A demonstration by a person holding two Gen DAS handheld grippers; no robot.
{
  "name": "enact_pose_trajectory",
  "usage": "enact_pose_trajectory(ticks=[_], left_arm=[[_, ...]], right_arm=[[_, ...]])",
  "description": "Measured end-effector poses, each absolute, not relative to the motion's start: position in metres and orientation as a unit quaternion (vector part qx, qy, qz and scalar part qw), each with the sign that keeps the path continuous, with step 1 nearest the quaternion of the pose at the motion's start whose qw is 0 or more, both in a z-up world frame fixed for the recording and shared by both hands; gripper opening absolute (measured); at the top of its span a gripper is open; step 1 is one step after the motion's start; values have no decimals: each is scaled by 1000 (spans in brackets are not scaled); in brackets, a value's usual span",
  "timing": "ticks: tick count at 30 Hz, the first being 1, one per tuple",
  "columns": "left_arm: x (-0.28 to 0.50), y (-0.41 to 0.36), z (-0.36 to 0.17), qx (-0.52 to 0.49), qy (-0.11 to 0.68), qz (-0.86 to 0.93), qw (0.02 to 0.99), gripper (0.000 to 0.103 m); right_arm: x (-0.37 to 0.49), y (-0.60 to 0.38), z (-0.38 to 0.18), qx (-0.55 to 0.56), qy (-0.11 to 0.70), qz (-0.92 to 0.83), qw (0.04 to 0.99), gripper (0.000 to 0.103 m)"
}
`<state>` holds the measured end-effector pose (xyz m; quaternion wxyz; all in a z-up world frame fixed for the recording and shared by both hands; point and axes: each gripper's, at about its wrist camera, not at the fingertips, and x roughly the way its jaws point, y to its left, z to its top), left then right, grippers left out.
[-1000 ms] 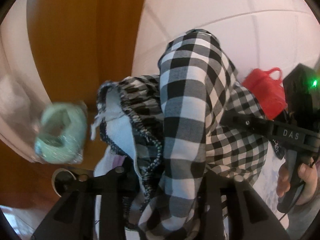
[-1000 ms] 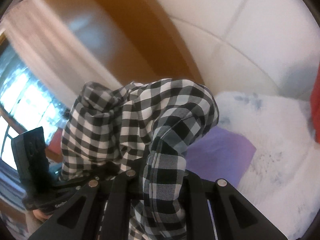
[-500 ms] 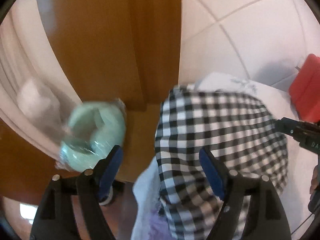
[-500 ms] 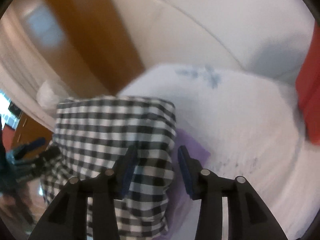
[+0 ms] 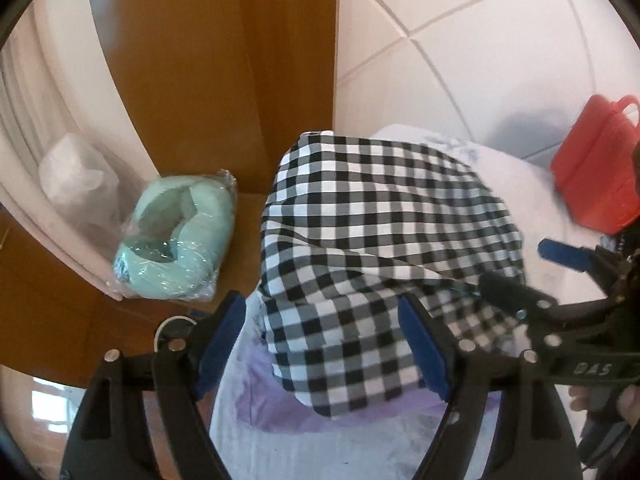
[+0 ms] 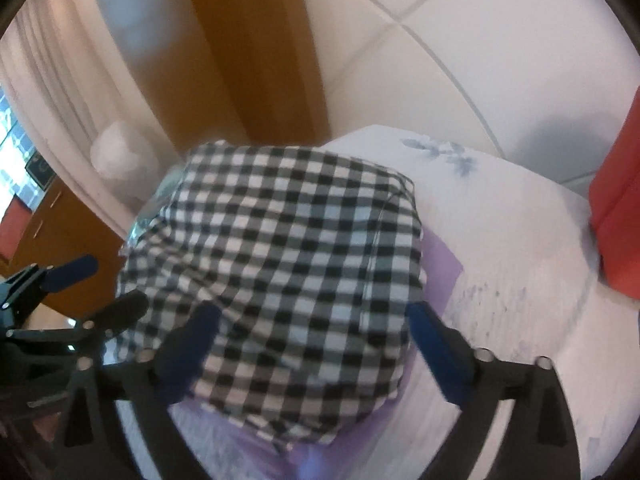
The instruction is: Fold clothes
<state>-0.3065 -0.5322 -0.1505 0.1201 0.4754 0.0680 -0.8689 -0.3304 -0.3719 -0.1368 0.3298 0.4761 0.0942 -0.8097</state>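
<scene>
My left tool (image 5: 322, 340) gapes wide, empty. The checked garment (image 5: 376, 248) lies folded on the white bed (image 6: 520, 248), at twelve o'clock: soft, light, floppy, so I'd pinch a folded edge. My right tool (image 6: 312, 344) also gapes, empty.

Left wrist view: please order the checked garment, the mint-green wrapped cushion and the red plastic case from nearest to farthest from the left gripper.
1. The checked garment: lies between the open fingers of the left gripper, right in front.
2. The mint-green wrapped cushion: to the left, beside the wooden panel.
3. The red plastic case: far right, against the tiled wall.
</scene>
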Motion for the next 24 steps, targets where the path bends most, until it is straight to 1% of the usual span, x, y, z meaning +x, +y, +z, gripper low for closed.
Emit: enact_pose_trajectory(ticks=[5, 15, 24], left_arm=[[-301, -524, -146, 476, 41, -867, 139, 79], [-289, -515, -144, 480, 43, -865, 140, 79], [-279, -509, -141, 483, 44, -864, 132, 79]], right_arm=[[-315, -366, -133, 483, 105, -812, 311, 103], [-309, -349, -141, 497, 113, -815, 275, 103], [-294, -342, -129, 497, 119, -820, 259, 103]])
